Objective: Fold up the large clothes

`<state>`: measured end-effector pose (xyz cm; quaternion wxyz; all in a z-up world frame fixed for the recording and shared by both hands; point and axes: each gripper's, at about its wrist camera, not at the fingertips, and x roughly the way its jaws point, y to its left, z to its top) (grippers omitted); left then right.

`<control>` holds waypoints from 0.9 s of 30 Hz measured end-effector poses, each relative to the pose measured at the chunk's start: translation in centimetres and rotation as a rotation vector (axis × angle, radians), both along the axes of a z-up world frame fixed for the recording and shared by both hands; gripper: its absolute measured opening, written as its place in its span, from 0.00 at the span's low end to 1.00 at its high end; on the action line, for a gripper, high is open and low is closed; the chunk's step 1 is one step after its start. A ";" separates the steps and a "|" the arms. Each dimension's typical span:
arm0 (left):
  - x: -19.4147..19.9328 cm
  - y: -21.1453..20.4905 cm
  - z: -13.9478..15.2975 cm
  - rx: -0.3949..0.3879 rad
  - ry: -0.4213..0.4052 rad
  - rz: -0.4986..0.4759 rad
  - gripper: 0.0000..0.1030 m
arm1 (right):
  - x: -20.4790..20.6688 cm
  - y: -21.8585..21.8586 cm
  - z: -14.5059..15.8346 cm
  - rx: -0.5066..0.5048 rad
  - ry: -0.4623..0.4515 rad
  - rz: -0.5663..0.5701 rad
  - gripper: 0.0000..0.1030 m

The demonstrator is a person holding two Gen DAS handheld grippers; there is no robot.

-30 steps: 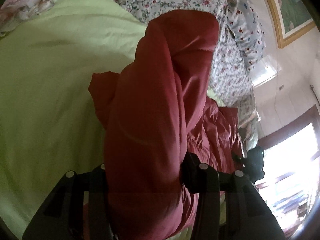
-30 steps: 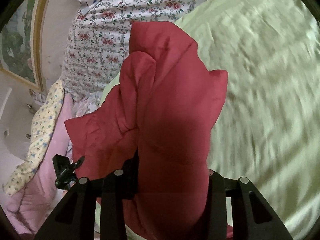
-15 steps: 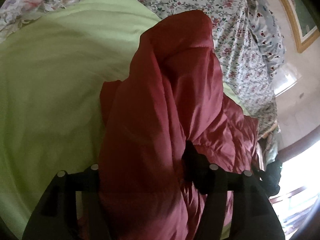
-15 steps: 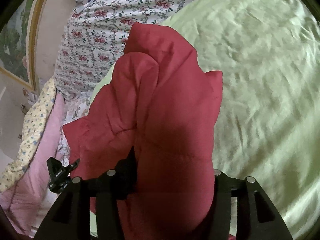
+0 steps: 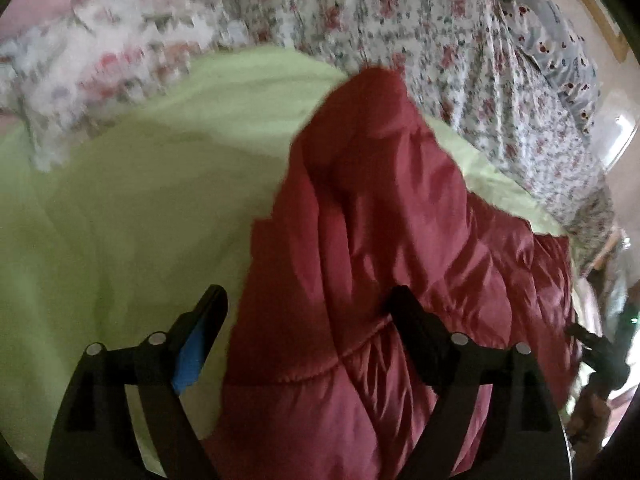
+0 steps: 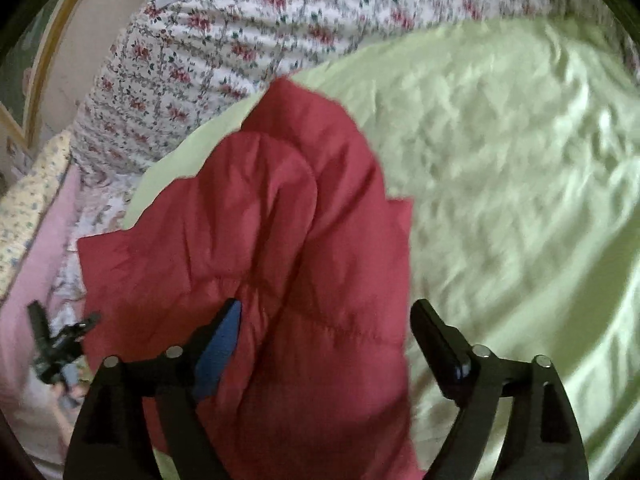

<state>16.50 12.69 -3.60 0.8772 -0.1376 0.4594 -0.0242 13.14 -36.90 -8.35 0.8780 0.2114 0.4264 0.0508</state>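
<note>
Garment: the red padded jacket [image 5: 384, 280] is lying bunched on the green bed sheet [image 5: 132, 220], one folded layer resting over another (so the fold is being left to settle under its own weight).
Left gripper [image 5: 308, 312]: jaws are opening, standing apart, jacket between them but unpinched.
Right gripper [image 6: 324, 328]: jaws are opening likewise, releasing the cloth lying between them.
Backdrop: the floral bedding [image 6: 248, 28] is lying beyond the sheet, clear of the fold.
Stage: probably letting go after a fold.
</note>
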 end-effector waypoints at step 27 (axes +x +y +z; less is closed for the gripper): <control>4.4 -4.1 2.9 0.066 -0.066 -0.160 0.15 | 5.0 3.8 5.0 -0.215 -0.150 0.016 0.10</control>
